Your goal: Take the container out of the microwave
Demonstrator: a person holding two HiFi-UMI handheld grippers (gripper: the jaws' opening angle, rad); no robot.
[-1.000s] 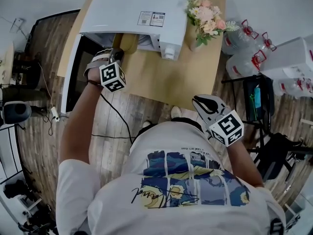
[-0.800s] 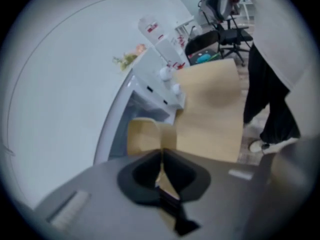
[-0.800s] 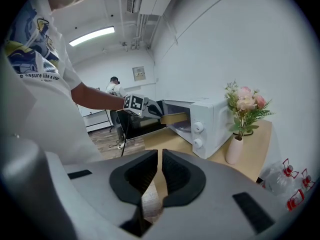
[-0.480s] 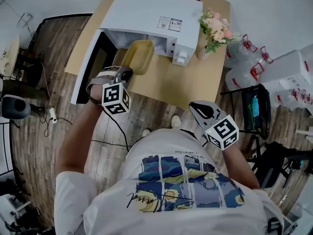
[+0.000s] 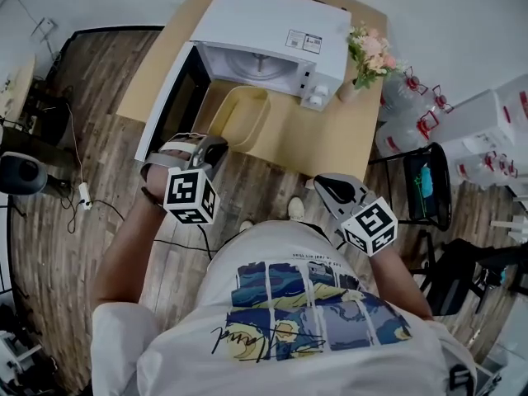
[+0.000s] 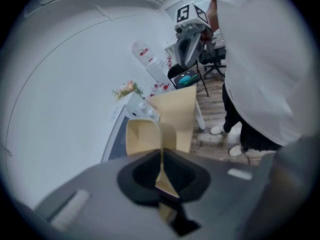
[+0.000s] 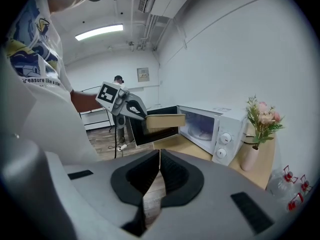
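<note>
The pale yellow container (image 5: pixel 239 115) is outside the white microwave (image 5: pixel 272 38), held above the wooden table in front of the oven's open cavity. My left gripper (image 5: pixel 213 149) is shut on the container's near rim; in the left gripper view the rim (image 6: pixel 161 169) runs between the closed jaws and the container (image 6: pixel 142 136) extends beyond. From the right gripper view the container (image 7: pixel 165 120) hangs level off the left gripper (image 7: pixel 142 115). My right gripper (image 5: pixel 323 186) is shut with nothing in it, held low near the person's body, apart from the table.
The microwave door (image 5: pixel 169 97) swings open to the left, over the table's edge. A vase of flowers (image 5: pixel 369 49) stands right of the microwave. Water jugs (image 5: pixel 404 97) and a black chair (image 5: pixel 425 190) sit on the floor at right.
My left gripper has drawn the container out of the microwave cavity toward the person. The right gripper has hardly moved.
</note>
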